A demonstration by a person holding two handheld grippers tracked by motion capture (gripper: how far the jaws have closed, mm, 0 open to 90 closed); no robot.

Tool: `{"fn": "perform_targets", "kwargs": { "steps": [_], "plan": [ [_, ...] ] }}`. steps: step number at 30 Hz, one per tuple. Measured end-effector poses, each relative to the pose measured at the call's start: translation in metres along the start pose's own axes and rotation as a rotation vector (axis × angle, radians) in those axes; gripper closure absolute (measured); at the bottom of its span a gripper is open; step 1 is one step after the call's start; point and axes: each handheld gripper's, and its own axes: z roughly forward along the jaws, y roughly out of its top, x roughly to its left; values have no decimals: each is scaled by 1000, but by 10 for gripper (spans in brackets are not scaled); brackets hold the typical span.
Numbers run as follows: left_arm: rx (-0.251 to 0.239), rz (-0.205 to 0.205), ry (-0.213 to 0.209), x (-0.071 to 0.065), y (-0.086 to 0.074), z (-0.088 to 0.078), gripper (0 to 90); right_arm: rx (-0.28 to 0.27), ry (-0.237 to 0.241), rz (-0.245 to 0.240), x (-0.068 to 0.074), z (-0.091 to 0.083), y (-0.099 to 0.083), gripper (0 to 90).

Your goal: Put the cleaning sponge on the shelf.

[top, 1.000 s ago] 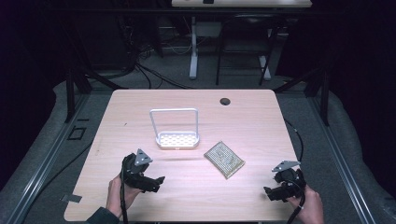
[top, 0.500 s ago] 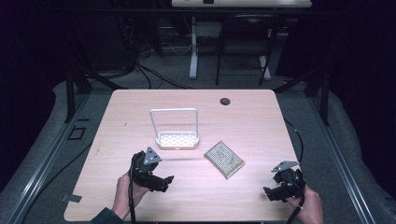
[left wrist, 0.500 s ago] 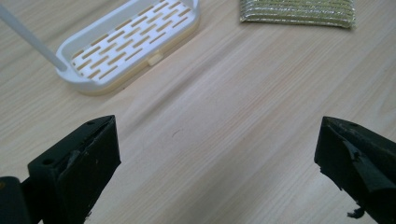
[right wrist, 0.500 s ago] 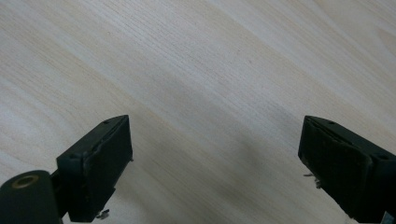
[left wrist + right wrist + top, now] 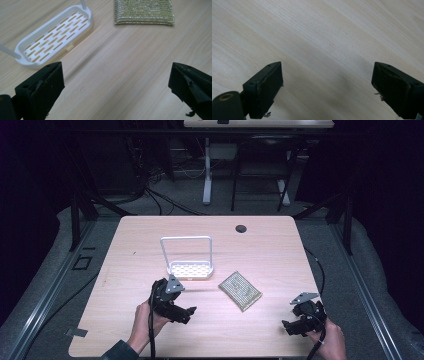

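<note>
A white slotted rack [image 5: 189,268] with a tall wire handle stands mid-table; in the left gripper view the rack [image 5: 53,36] lies at upper left. A silver-and-yellow scouring pad [image 5: 240,291] lies flat to its right, and the pad [image 5: 143,11] sits at the top of the left gripper view. My left gripper [image 5: 187,314] hovers in front of the rack, pointing right toward the pad, open and empty [image 5: 117,85]. My right gripper [image 5: 287,327] rests near the front right edge, open over bare wood [image 5: 327,87].
The light wood table [image 5: 280,245] has a dark cable hole [image 5: 241,228] near its far edge. A cable runs off the right side. Dark floor, desk legs and cables lie beyond the table.
My left gripper has moved right and slightly forward, from the front left toward the pad. The right gripper has stayed put.
</note>
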Motion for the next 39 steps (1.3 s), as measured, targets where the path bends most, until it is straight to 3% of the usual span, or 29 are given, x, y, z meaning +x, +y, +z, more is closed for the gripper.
{"fn": "perform_targets", "kwargs": {
  "steps": [18, 39],
  "plan": [
    [28, 51, -45, -11, 21, 25, 0, 3, 7, -6, 1, 0, 0, 104],
    [31, 64, -80, -21, 45, 48, 0, 2, 0, -21, 5, 1, 1, 104]
  ]
}}
